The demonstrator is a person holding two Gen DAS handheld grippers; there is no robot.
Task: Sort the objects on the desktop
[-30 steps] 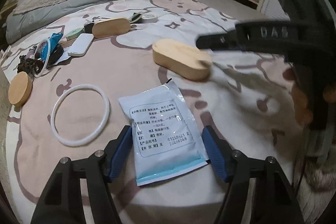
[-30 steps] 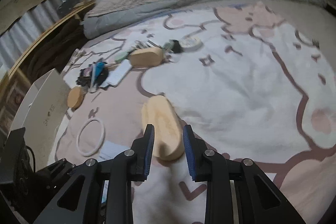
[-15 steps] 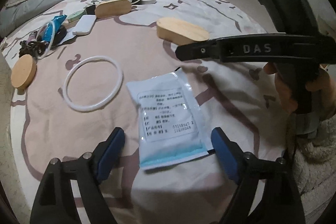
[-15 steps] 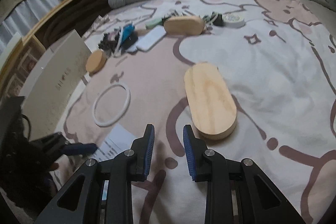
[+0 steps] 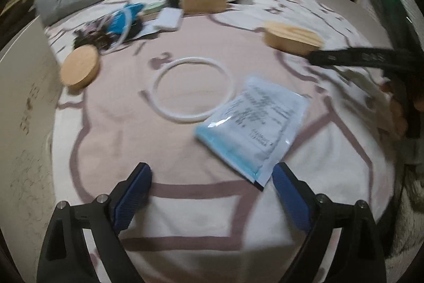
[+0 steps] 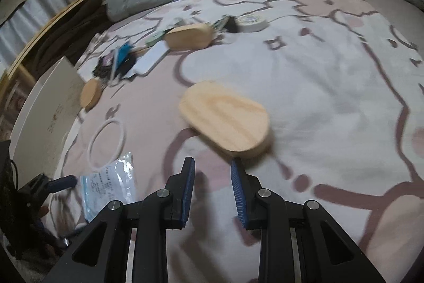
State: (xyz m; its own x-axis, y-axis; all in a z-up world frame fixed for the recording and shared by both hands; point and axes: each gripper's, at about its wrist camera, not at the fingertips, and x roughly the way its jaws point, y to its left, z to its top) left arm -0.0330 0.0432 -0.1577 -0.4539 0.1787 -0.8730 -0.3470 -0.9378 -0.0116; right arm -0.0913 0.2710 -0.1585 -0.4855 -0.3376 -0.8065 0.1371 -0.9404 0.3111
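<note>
Pink-and-white cartoon bedspread [image 5: 201, 208] carries everything we see. Our left gripper [image 5: 212, 184] points steeply down at it, its blue pads having just spread wide, nothing pressed between them; the sealed white-and-blue pouch [image 5: 251, 123] lies flat just ahead, one corner close to the right-hand pad. Beside the pouch, touching its far edge, lies a white ring [image 5: 190, 89]. Bare spread stretches toward the near edge, giving us room.

Our right gripper [image 6: 212, 177] tilts down too, its pads narrowly parted with only cloth between them. An oval wooden lid [image 6: 225, 116] sits just ahead of its right pad, apart from it. Farther toward the pillow end we find a second oval wooden piece [image 6: 189, 36], a tape roll [image 6: 251, 21], a white flat box [image 6: 151, 59], a cluttered pile [image 6: 114, 62] and a round wooden disc [image 6: 91, 93] near the bedspread's left edge, next to a white panel [image 6: 42, 118].
</note>
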